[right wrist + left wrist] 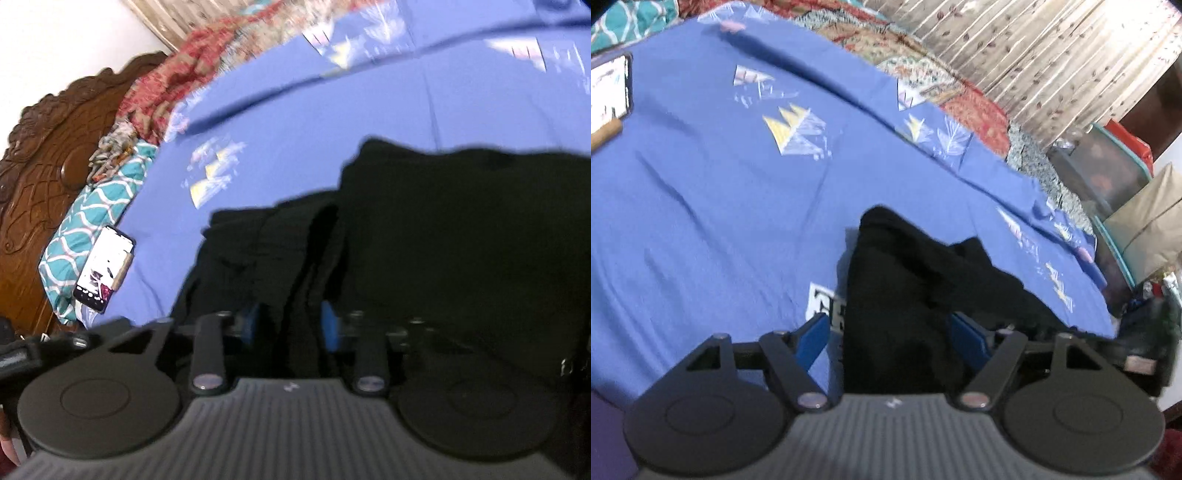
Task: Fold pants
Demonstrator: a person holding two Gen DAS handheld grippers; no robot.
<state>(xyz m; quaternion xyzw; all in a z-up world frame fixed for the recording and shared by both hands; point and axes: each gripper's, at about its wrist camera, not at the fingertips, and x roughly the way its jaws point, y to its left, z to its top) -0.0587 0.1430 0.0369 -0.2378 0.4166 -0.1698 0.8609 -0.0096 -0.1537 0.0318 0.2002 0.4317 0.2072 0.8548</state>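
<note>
Both views are smeared by motion. The black pants (443, 240) fill the right wrist view's lower right and run off its edge, so their fold cannot be read. Beside the pants, the right gripper (291, 325) fingertips are lost in dark cloth, perhaps pinching it. The phone (609, 90) is cut off at the left.

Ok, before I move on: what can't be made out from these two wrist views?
- Black pants: both views blur them into one dark mass; folds unreadable, near end hidden behind the gripper bodies.
- Right gripper: its blue pads are narrow with cloth between them; pad contact is lost in the dark.
- Left gripper: stands wide around the cloth; touch unclear.
- Phone: cut by the left edge; screen overexposed.
- Printed tag: partly covered by the pants, unreadable.
</note>
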